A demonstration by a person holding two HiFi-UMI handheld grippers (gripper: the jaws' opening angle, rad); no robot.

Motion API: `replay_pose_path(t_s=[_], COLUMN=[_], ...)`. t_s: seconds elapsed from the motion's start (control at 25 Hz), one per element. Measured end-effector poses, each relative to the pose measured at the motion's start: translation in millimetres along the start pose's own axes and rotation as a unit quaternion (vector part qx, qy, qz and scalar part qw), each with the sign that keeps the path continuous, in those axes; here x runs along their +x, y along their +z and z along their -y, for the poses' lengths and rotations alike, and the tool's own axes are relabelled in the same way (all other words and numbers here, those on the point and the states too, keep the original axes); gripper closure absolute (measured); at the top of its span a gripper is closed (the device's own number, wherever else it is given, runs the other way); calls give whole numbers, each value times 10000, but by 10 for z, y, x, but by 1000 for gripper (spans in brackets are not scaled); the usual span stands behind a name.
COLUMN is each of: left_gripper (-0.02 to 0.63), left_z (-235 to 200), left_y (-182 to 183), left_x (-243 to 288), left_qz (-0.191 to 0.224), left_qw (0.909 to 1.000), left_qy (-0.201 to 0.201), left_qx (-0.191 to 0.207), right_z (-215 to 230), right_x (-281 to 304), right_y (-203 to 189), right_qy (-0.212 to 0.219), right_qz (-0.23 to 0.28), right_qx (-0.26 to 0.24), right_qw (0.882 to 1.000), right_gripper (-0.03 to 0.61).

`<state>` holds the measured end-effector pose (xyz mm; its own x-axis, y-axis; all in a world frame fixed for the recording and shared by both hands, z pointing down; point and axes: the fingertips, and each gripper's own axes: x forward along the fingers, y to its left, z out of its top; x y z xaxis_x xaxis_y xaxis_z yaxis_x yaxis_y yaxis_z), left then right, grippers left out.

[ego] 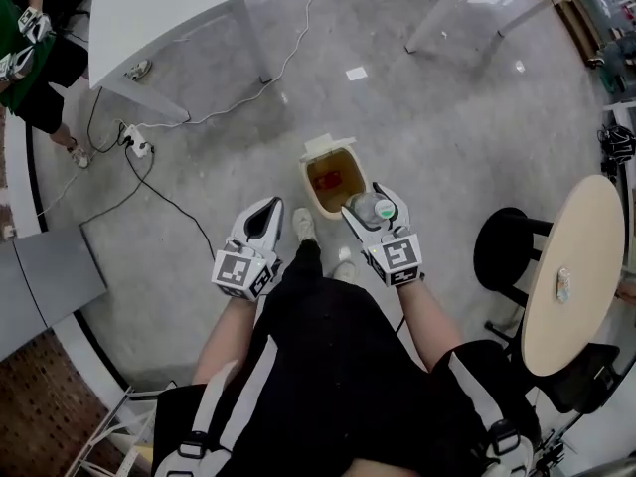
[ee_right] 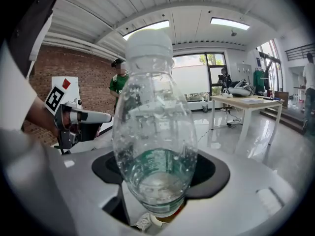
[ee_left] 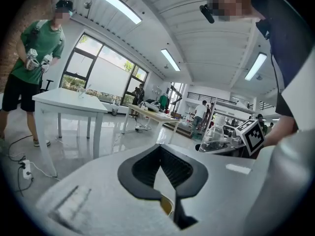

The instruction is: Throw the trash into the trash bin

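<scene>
One clear bottle (ee_right: 152, 127), green label (ee_right: 156, 163) unreadable, in right tool (ego: 376, 215).

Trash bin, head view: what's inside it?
The trash bin is open, lid tipped back. Inside: a brownish bottom and one red item, too small to identify. The right tool, holding a clear plastic bottle, covers the bin's near right corner, so that part is unseen.

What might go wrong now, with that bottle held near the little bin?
The bottle in the right gripper looks nearer the edge of the trash bin than its middle; released here, it may hit the rim and roll away. The person's shoe stands close to the bin and may knock it.
</scene>
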<state>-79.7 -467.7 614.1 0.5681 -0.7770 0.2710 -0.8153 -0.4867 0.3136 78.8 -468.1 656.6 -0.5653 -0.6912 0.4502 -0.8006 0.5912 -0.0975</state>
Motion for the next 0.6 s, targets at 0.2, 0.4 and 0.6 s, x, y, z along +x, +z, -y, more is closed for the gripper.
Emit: replay_pose_path(t_s=[0.2, 0.4, 0.6], left_gripper=[614, 614, 614], left_z=[-29, -130, -288], left_y=[-77, -106, -257], left_x=[203, 231, 245], left_qz=[-216, -412, -561], left_qw=[9996, 9989, 9982], left_qy=[-195, -238, -181], left_qx=[10, -25, -92], right_z=[-6, 38, 113], right_x=[291, 552, 830], right_y=[-265, -536, -970], right_qy=[69, 48, -124], right_qz=[-217, -470, -829], right_qx=[-55, 94, 536], right_qw=[9997, 9988, 9950], right_gripper=[244, 242, 242])
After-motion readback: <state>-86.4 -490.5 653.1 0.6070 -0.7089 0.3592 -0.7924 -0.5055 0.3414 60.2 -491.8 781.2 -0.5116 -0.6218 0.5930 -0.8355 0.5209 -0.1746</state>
